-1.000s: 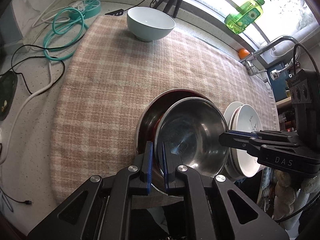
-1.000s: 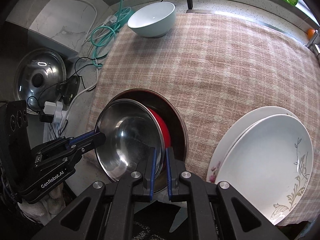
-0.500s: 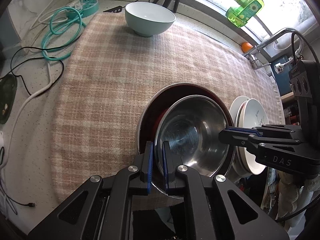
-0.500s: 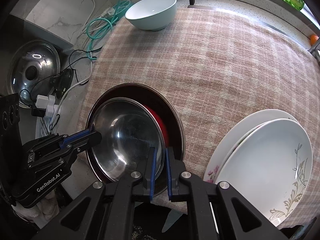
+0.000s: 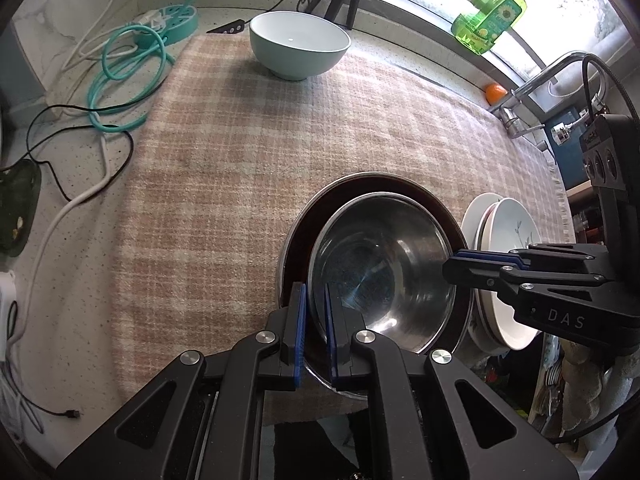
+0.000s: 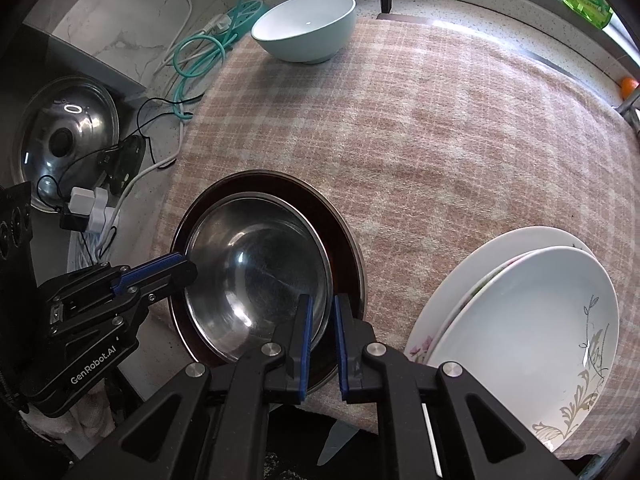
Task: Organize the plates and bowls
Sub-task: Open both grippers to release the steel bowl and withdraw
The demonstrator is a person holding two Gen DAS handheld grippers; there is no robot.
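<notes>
Steel bowl (image 5: 380, 268) is nested in the dark-rimmed bowl (image 5: 296, 232) on the checked cloth (image 5: 240, 140), its rim clamped by the left gripper (image 5: 316, 334) and right gripper (image 6: 322, 346) at opposite sides.

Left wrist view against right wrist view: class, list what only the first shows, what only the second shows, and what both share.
Only the left wrist view shows the faucet and the whole green soap bottle.

Only the right wrist view shows the pot lid and the white plug adapters.

Both show the steel bowl nested in the dark bowl, gripped at its rim by the left gripper and right gripper, the stacked plates and the pale bowl.
</notes>
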